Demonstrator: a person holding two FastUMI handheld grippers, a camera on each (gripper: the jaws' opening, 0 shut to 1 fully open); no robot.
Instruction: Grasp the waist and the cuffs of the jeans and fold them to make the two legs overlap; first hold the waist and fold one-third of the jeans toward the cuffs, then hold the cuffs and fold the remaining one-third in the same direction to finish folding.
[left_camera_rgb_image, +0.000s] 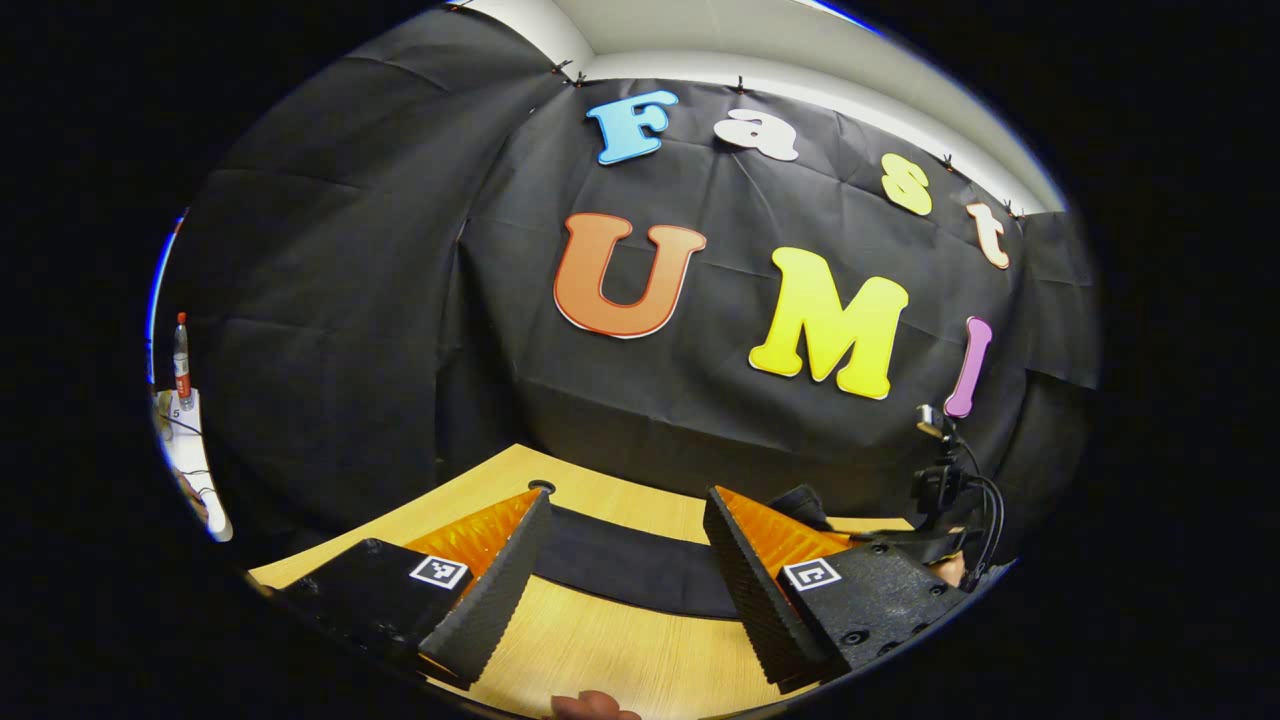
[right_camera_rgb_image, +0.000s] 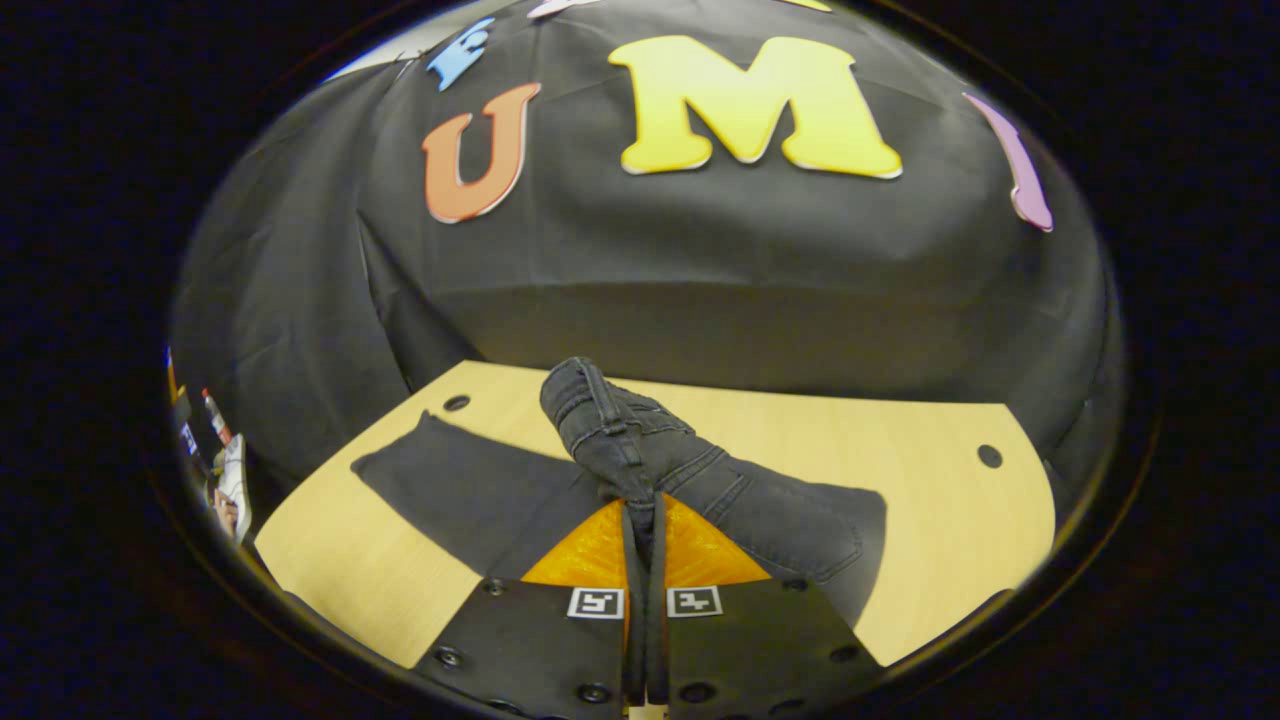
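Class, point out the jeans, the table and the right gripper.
jeans (right_camera_rgb_image: 640, 445): right gripper view, the lifted waist.
table (right_camera_rgb_image: 900, 440): right gripper view, bare wooden top.
right gripper (right_camera_rgb_image: 641, 520): right gripper view, between its closed fingertips.

Left gripper: bottom centre of its view, fingers spread wide apart, nothing between them.
Right gripper: bottom centre of its view, fingers pressed together, pinching dark cloth.

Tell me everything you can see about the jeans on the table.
The jeans are dark grey denim with visible seams and a pocket. They lie on the light wooden table, one leg stretched flat toward the left. The right hand-held gripper is shut on a bunched part, lifting it above the table.
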